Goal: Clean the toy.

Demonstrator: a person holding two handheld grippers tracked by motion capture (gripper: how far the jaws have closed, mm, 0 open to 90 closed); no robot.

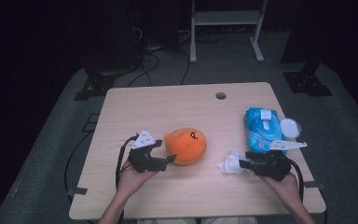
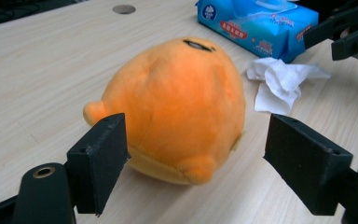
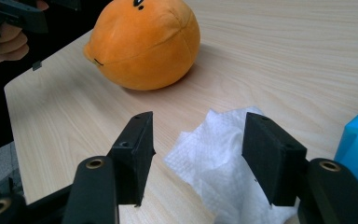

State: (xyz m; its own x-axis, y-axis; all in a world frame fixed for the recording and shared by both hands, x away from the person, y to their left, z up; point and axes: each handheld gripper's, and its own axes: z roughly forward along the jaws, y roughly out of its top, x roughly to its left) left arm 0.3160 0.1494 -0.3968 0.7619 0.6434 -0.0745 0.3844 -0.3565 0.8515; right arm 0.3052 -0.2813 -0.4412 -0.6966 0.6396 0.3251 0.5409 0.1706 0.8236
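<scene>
1. Left tool (image 2: pixel 193 154) — jaws wide open, empty, facing the orange plush toy (image 2: pixel 172 107) at mid-desk (image 1: pixel 168 107).
2. Right tool (image 3: pixel 198 144) — open over the white wipe (image 3: pixel 219 158); closing likely follows.

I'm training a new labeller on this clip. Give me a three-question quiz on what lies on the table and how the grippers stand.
1. True or false: the left gripper is shut on the round orange plush toy.
2. Which thing lies between the right gripper's open jaws? A toy, B crumpled white tissue, C blue wipes pack
3. What does the blue wipes pack rest on?

Key: 1 false; 2 B; 3 the light wooden table.
</scene>
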